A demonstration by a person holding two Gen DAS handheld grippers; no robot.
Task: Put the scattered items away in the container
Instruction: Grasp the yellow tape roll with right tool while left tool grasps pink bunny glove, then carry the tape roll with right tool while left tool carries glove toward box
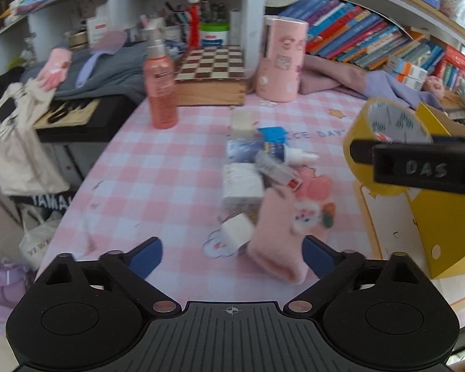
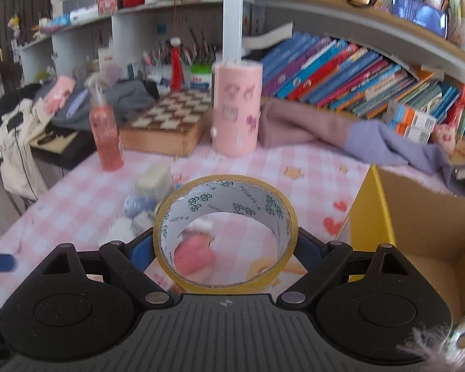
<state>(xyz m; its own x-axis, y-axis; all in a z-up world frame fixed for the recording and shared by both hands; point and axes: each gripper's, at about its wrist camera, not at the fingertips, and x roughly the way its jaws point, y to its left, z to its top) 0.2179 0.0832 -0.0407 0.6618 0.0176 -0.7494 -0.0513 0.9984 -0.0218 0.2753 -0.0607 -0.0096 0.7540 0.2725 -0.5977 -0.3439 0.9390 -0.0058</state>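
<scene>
My right gripper (image 2: 225, 248) is shut on a roll of yellow tape (image 2: 224, 285) and holds it above the pink checked table, left of the yellow cardboard box (image 2: 418, 214). In the left wrist view the tape roll (image 1: 387, 124) hangs by the box (image 1: 431, 232) in the right gripper's black finger. My left gripper (image 1: 232, 257) is open and empty, low over the table, with a pink sock (image 1: 279, 232) between its blue pads (image 1: 145, 255). Behind the sock lies a heap of small items: a glue bottle (image 1: 291, 155), a white packet (image 1: 241, 183), a white cube (image 1: 236, 231).
A pink spray bottle (image 1: 161, 90), a wooden chessboard box (image 1: 212, 74) and a pink cylinder (image 1: 280, 59) stand at the back of the table. Purple cloth (image 2: 372, 142) lies under the bookshelf. The table's left edge drops off to bags (image 1: 12, 142).
</scene>
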